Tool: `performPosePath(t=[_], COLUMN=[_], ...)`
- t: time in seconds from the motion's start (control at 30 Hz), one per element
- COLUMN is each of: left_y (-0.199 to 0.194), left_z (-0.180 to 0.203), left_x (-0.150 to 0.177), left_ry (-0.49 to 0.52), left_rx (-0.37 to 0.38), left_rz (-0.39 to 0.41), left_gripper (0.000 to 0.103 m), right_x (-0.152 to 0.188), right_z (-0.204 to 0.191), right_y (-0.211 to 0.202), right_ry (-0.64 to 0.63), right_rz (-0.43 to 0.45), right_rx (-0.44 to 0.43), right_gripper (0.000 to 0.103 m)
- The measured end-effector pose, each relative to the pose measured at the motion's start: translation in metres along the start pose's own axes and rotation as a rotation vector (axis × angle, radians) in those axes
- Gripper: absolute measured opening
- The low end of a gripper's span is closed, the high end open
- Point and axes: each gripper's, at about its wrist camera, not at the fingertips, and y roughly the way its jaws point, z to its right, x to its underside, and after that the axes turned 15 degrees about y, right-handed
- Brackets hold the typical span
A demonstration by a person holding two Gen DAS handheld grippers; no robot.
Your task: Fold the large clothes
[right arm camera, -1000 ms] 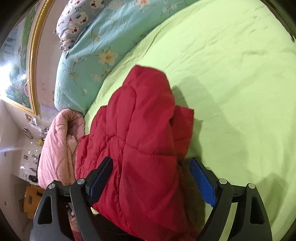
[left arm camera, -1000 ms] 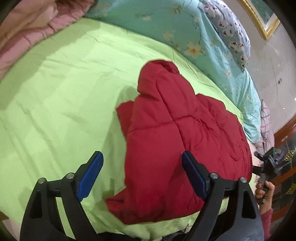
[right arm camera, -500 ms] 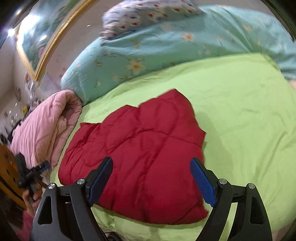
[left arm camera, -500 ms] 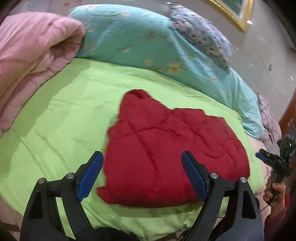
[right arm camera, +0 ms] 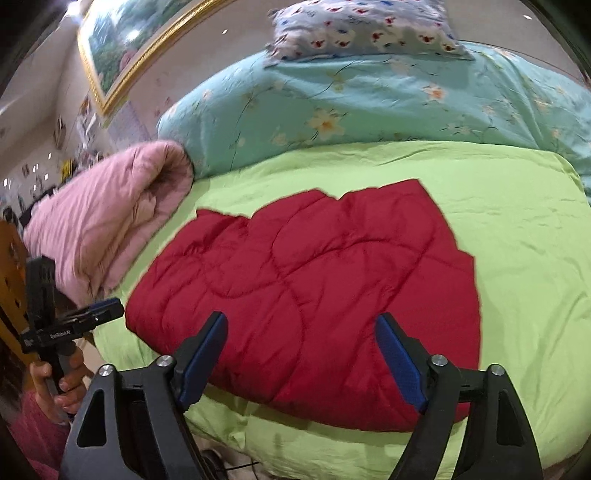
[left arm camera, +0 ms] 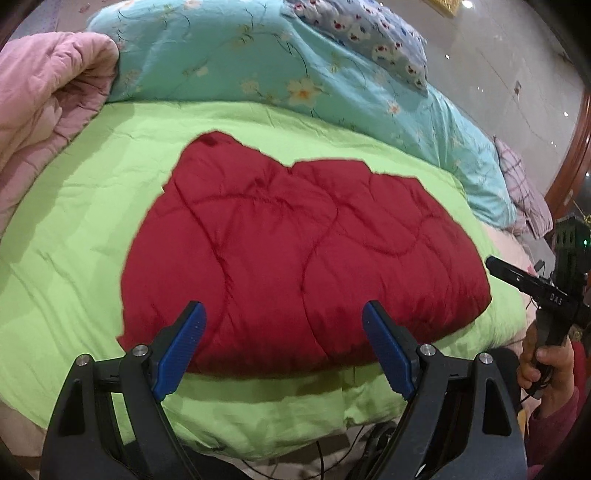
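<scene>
Jacket point(left arm camera: 295, 254) seemingly beyond open jaws

green bed point(left arm camera: 81, 221), folded red jacket point(left arm camera: 295, 251) on it

Bright indoor light, heavy fisheye warp, dark corners, slight motion blur

Bed covered by a lime-green cotton sheet point(left arm camera: 92, 192), filling the centre of both views. Behind it, a turquoise floral-print duvet point(left arm camera: 229, 62) with a lilac spotted pillow point(right arm camera: 369, 29) on top. Rolled pink quilted blanket point(right arm camera: 107, 214) at left of frame. Gilt-framed landscape painting point(right arm camera: 122, 48) on the pale wall, upper left. Dark wooden frame point(left arm camera: 576, 155), right edge. Small ceiling-light glints, upper right
</scene>
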Motion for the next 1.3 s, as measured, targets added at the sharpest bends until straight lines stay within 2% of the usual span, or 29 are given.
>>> performPosePath(t=[0.2,0.5,0.67,1.0,1.17,1.3], left_y=[0.023,0.059,0.067,0.090,0.100,0.105], left_z=[0.007,0.023,0.014,0.006,0.004,0.002], left_x=[0.001,-0.005,-0.012,-0.028,-0.035,-0.038], left_ry=[0.016,0.101,0.070,0.066,0.064,0.062], left_rx=[-0.053,-0.207,-0.197,-0.206,-0.224,-0.232], left_rz=[-0.067,-0.146,-0.137,-0.127,-0.125,-0.125], left_gripper=[0.087,0.088,0.090,0.094,0.095,0.095], right_x=[0.008,0.010,0.008,-0.006,-0.012,-0.015], right_z=[-0.007,-0.014,-0.011,0.005,0.011,0.010], right_y=[0.030,0.062,0.080,0.100,0.105,0.088], right_ry=[-0.005,-0.081,-0.085,-0.025,0.006,0.058], right_rz=[-0.057,-0.075,-0.091,-0.060,-0.052,-0.016], right_rx=[0.007,0.122,0.164,0.223,0.228,0.150], right_gripper=[0.076,0.077,0.077,0.077,0.077,0.077])
